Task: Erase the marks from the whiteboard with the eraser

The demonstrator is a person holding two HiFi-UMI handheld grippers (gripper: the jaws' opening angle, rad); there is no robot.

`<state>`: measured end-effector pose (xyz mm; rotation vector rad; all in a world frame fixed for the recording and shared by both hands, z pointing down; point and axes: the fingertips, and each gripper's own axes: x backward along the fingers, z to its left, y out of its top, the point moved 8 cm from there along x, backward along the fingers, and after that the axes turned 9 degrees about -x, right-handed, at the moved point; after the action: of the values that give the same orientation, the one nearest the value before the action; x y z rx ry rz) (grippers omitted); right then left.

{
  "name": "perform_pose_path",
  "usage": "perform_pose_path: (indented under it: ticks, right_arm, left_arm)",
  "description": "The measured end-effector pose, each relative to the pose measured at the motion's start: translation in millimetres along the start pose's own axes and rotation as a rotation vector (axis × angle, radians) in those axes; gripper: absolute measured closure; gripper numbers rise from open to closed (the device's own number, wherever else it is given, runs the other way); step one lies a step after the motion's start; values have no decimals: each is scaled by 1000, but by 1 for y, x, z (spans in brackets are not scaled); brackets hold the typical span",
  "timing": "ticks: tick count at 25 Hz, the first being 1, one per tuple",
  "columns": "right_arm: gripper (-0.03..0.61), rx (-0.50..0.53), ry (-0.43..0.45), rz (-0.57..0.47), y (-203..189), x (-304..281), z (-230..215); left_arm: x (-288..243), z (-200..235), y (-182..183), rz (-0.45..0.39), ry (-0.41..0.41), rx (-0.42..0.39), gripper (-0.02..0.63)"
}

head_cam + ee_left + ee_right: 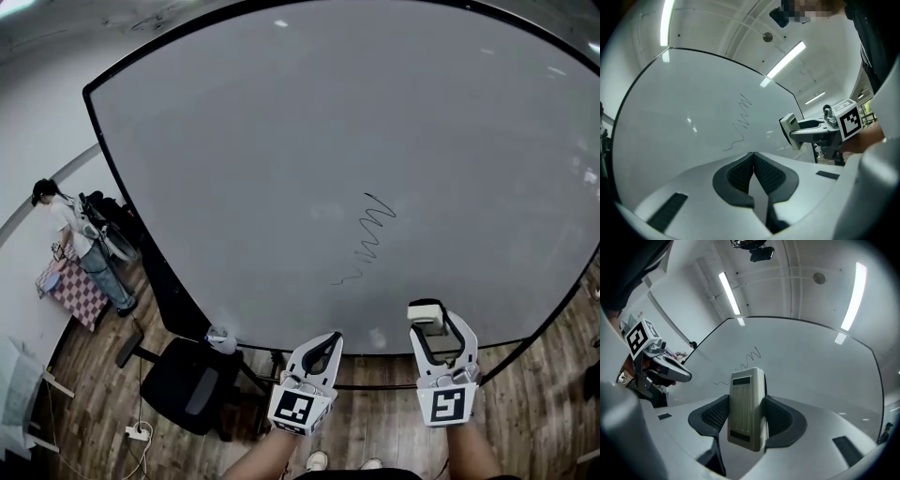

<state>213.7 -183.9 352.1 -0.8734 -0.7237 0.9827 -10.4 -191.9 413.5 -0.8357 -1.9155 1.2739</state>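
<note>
**Q:** What is carried by each gripper, and how are the jaws set?

**A:** A cream, ribbed plastic block eraser [746, 411] is clamped upright between the dark, textured pads of the white moulded right gripper [436, 321]. The matching left gripper [753, 157] is seen with its pads pressed together and nothing between them.

**Q:** Where is the eraser placed relative to the marks?

**A:** A large, glossy, black-framed whiteboard [281, 131] fills most of the head view. A thin dark zigzag line ending in a wavy tail [370, 234] is drawn right of its centre. The eraser is held near the board's lower edge, below and slightly right of the line and apart from it. Whether the board is touched cannot be told.

**Q:** What else is shown?

**A:** A black padded office chair [187, 384] is seen on brown wood-plank flooring [525, 412], with a standing person [80, 239] at far left.
</note>
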Motion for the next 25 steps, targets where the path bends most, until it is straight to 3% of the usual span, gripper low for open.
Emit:
perform_pose_path:
  ticks: [5, 12, 25]
  right_arm:
    - [322, 111, -10, -3, 25, -23, -3]
    - [322, 275, -51, -2, 71, -56, 2]
    - [324, 579, -117, -1, 162, -109, -8]
  left_arm:
    - [1, 15, 4, -12, 55, -13, 594]
    - [8, 33, 2, -15, 19, -23, 594]
    - [28, 57, 10, -34, 39, -16, 594]
